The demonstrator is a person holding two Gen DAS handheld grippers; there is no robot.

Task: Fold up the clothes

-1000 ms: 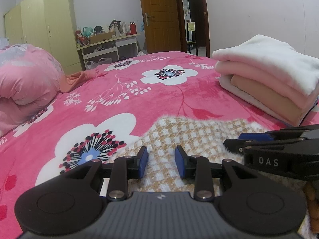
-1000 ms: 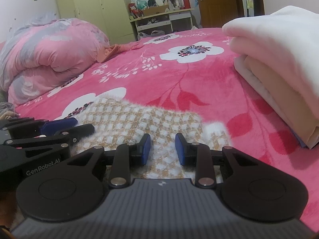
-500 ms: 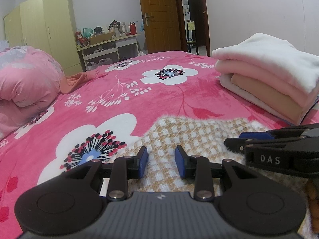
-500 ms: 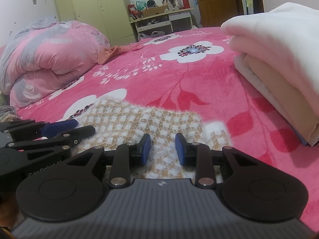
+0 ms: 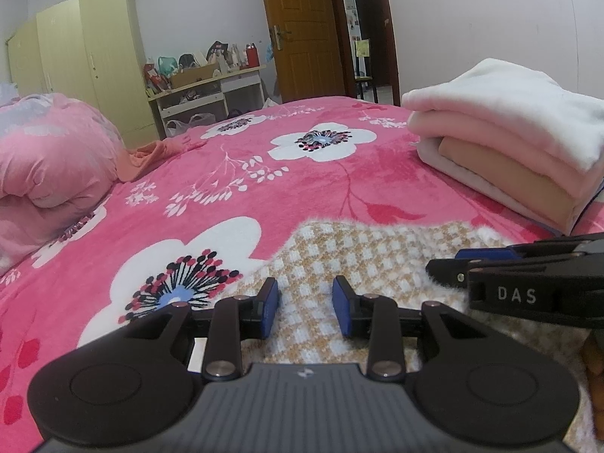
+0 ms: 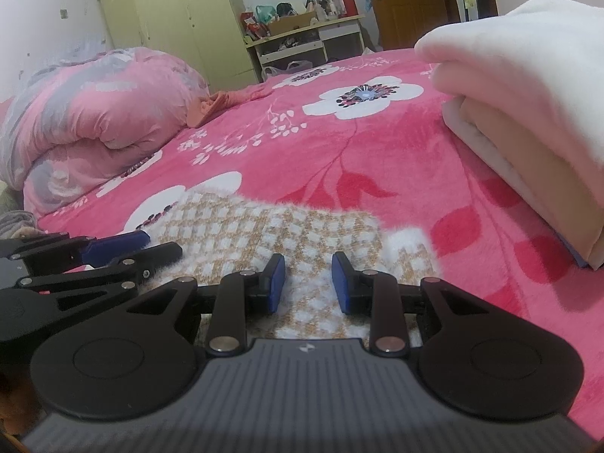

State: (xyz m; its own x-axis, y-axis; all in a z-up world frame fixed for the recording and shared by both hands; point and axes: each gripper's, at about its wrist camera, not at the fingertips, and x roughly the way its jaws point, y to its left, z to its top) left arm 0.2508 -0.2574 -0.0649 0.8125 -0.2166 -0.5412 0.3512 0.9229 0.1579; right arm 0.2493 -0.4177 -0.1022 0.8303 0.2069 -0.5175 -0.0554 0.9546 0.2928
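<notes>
Fingers of my left gripper (image 5: 305,307) are opening with nothing pinched between them, my right gripper (image 6: 307,283) gapes narrowly beside it, both low over the checked knit garment (image 5: 377,253) lying flat just ahead, probably folded and ready for the stack (image 5: 509,139) further right.

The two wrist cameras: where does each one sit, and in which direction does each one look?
Left wrist view: sits behind the left gripper, looks slightly downward across the checked garment and pink bed toward the door; the right gripper enters at the right edge. Its own jaws are opening, nothing between the pads.
Right wrist view: sits behind the right gripper, facing the same way; the left gripper enters at the left edge.
Shared: checked garment, bed, folded stack, wardrobe.
</notes>
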